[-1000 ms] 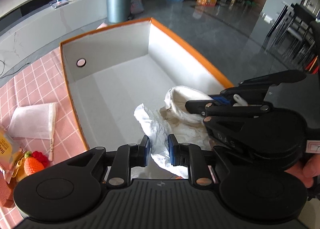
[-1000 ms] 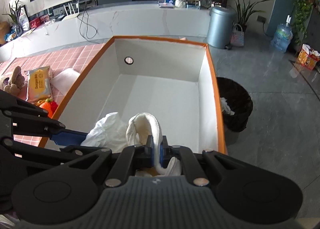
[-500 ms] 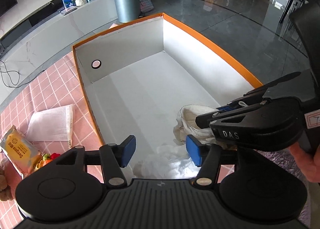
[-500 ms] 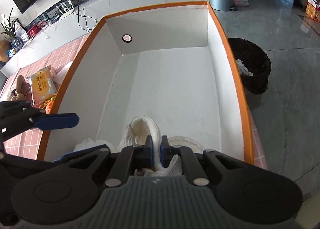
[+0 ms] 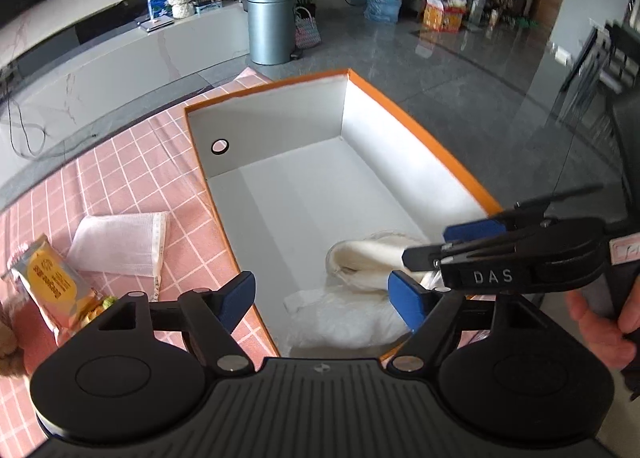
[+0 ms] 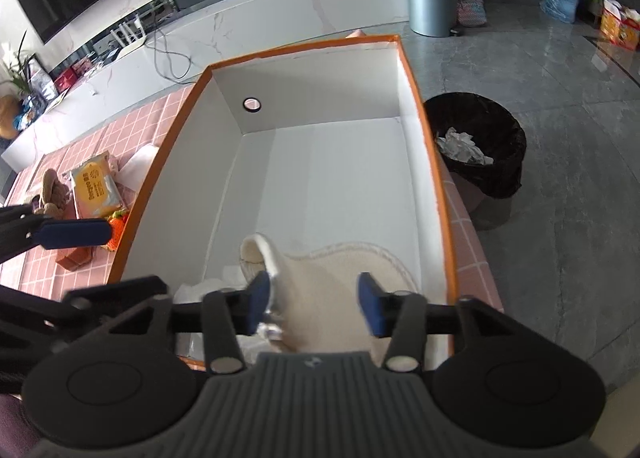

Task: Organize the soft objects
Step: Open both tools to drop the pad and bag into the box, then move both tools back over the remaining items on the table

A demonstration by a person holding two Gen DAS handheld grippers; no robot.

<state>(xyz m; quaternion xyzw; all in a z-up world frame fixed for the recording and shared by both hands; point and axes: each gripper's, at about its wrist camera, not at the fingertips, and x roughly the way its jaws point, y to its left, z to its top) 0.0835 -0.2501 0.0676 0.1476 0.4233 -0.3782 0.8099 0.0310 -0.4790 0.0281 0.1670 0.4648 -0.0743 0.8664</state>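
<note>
Both cloths are in the orange-rimmed box [image 6: 430, 162], near end. Cream fabric piece [image 6: 320, 282] lies on the box floor; white crumpled cloth [image 5: 344, 318] sits just beside it, toward the box's left wall in the right wrist view.

Left gripper [image 5: 322, 298]: jaws have just been opening, now wide and clear of the cloth, which lies lower down between the pads in view, no pad touching it.

Right gripper [image 6: 314, 302]: jaws have just been opening, about half spread. Cream fabric is between them but looks dropped; the left pad sits right at its folded edge, can't tell if it touches. No grip.

Step in hand, as I read it: release and retreat. To do it well:
- lift both grippers straight up before moving sideways, so a pad doesn't snag a fold and drag the fabric back out
- open the right one a bit more first, since that fold is close to the pad
- keep clear of the orange rim on the way out

Left to collect on the pink checked desk [image 5: 132, 162]: white mesh bag [image 5: 120, 244], yellow wipes pack [image 5: 50, 278], an orange knitted toy [image 6: 116, 228], a brown plush [image 6: 52, 194]. The mesh bag is nearest the left gripper, probably the next pick.
</note>
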